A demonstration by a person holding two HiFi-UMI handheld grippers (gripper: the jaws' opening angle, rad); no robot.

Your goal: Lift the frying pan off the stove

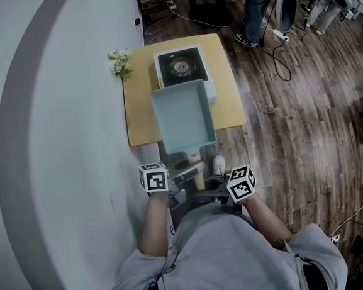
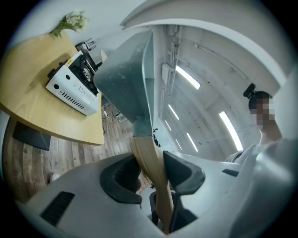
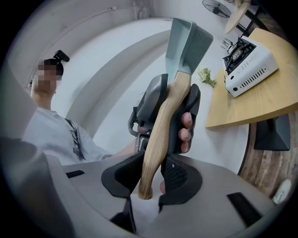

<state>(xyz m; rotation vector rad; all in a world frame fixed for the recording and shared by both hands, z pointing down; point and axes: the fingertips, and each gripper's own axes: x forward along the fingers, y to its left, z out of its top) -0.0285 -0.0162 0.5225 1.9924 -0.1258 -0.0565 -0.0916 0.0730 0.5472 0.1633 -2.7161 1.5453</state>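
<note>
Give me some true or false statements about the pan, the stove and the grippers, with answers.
1. The pan rests on the stove. False: it is held in the air, off the burner.
2. The left gripper and the right gripper both clamp the wooden handle. True.
3. The stove stands on the floor. False: it stands on the table.
4. Flowers lie at a table corner. True.
5. The pan is round. False: it is rectangular.
</note>
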